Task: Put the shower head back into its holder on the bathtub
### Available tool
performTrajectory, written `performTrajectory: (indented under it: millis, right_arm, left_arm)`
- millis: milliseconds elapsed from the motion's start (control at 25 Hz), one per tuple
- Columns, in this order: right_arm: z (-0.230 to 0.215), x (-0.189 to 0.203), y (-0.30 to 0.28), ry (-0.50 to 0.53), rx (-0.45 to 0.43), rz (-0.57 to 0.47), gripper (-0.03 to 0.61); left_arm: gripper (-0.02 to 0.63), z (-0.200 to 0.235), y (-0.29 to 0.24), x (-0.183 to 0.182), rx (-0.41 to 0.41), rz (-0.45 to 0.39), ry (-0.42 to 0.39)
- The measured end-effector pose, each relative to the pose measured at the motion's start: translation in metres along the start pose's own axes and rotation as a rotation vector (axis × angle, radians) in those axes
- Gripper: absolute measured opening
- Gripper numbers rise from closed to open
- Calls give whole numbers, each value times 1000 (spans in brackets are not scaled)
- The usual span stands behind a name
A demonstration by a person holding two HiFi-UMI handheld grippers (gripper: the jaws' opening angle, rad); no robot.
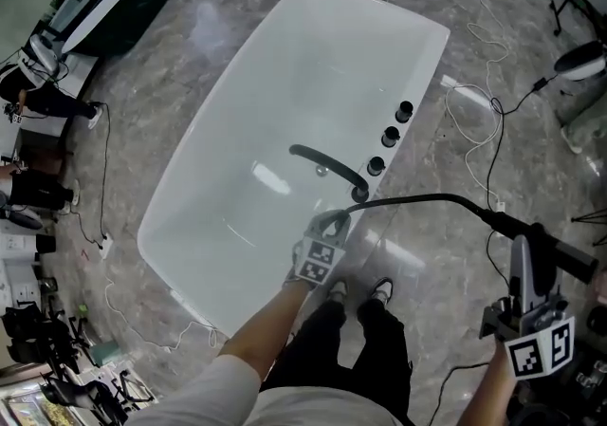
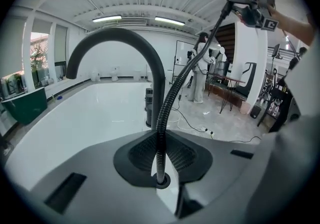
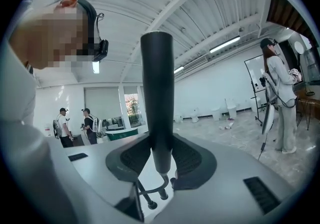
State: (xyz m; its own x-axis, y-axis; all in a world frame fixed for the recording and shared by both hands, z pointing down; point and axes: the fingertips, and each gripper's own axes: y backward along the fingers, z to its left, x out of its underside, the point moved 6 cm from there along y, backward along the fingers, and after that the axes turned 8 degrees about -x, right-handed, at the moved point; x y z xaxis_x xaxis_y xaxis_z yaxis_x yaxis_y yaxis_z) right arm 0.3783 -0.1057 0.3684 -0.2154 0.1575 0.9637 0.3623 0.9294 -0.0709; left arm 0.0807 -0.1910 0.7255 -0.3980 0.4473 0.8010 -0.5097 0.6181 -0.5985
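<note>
Hiding partly behind the right gripper [image 1: 524, 249], the shower head [image 1: 567, 256] shows in the head view only as a dark bar at the lower right, well clear of the bathtub [image 1: 285, 64]; its spray face can't be made out in any view. The holder [image 1: 360, 194] is a small dark ring on the tub rim, just beyond the left gripper [image 1: 330, 223]. Beside it along the rim sit three black knobs [image 1: 390, 137], and the curved black faucet [image 1: 327, 163] arches over the basin. White cables [image 1: 479, 120] trail across the marble floor. The ribbed hose [image 1: 427, 197] swings from the rim across to the right hand. The left fingers are closed on that hose low down, near the rim. The right fingers clamp the shower head's handle, and it stands upright between them.
</note>
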Motion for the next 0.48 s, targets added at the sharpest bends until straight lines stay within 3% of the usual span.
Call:
performTrajectory:
  millis: [480]
  right_arm:
    - [26, 28, -21, -47, -174, -57, 141]
  left_arm:
    - [49, -11, -46, 65, 9, 58, -37]
